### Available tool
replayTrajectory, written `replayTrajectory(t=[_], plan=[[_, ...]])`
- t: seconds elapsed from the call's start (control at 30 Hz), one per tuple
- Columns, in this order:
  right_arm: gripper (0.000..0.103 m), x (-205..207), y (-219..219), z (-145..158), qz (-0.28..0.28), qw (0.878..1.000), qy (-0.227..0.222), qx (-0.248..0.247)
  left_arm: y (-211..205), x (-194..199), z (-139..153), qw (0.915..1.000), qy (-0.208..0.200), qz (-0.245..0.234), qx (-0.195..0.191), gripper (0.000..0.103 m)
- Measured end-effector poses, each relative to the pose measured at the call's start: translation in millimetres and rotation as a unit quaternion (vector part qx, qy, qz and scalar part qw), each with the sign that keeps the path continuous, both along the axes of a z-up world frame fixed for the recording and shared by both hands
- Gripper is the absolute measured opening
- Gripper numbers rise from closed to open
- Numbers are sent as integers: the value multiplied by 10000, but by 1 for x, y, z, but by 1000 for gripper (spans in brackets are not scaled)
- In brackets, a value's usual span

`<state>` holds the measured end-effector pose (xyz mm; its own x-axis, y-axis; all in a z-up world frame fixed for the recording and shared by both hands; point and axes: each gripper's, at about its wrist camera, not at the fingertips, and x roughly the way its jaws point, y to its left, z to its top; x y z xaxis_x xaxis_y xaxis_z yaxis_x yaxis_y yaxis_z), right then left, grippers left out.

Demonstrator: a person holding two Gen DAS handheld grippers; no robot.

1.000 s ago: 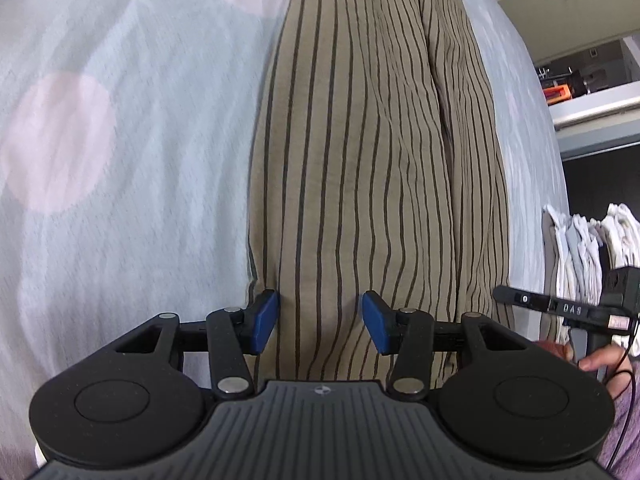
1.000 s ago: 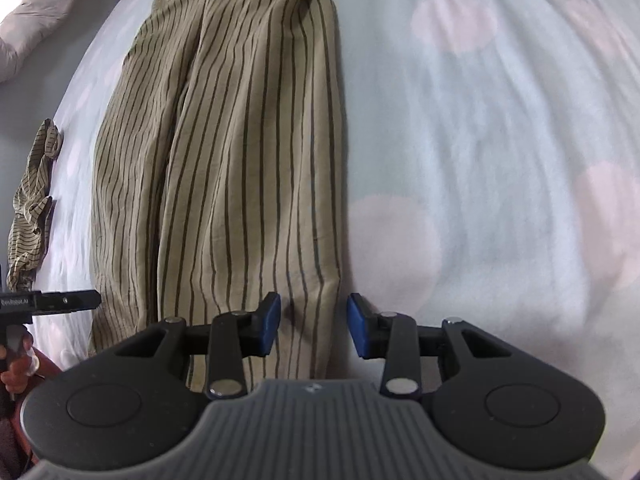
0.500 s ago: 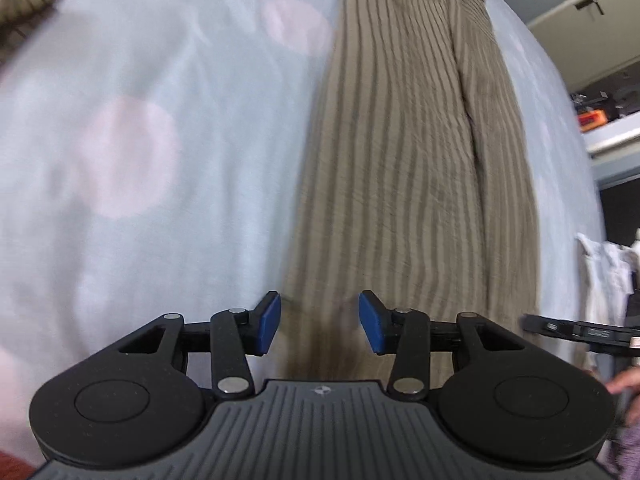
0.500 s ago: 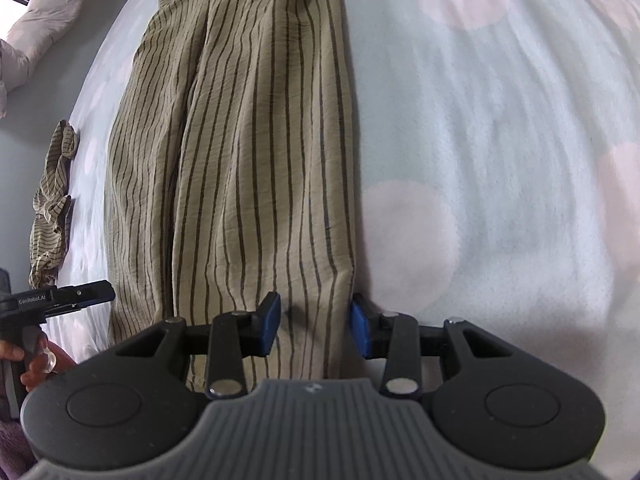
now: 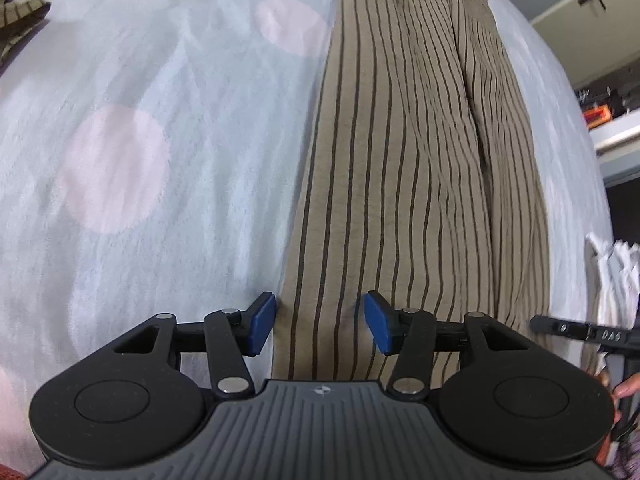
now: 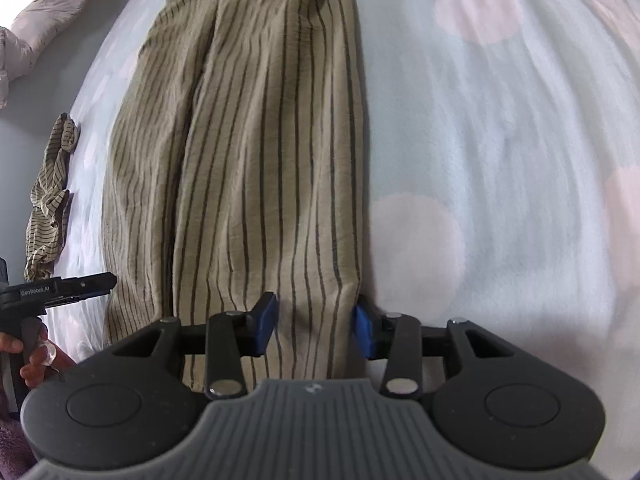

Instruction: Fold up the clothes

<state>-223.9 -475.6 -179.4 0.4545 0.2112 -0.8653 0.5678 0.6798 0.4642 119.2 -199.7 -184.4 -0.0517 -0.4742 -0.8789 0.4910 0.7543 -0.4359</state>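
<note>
Left wrist view: pale-blue bedsheet w/ pink dots [image 5: 120, 200] is filling the left half of frame, more of it than a sec ago, when the cloth ran up the frame centre. Scrap of striped fabric [image 5: 18, 20] is now peeking in at upper left; wasn't in view before. Long tan garment w/ thin dark stripes [image 5: 400, 160] is lying flat on the sheet, running from bottom centre to top right, its far end now showing near the top edge. Left gripper [image 5: 320, 324], blue pads, is opening: jaws mid-wide, straddling the garment's near left edge, pads not pressing on it. At right edge, other gripper's black arm and a fingertip are poking in.

Right wrist view: person's hand [image 6: 36, 356] on the other black tool at lower left. Crumpled striped piece [image 6: 52, 200] is sitting lower in frame than before. Garment [image 6: 260, 160] is running up centre-left, sheet [image 6: 500, 160] on right. Right gripper [image 6: 314, 326] is opening too, jaws half-wide around the garment's near right edge; right pad is just beside the fold, whereas earlier it was clear of the cloth over sheet.
</note>
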Motion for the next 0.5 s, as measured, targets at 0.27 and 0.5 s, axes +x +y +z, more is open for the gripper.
replayTrajectory(t=[0.27,0.5], plan=[[46,4,-10,0,-265,9992,-261,-148,4,21,-9,9978,217,280,-560,47],[46,0,-26,-7,-720,9935,-875,67,2,31,-12,9956,145,276,-883,47]])
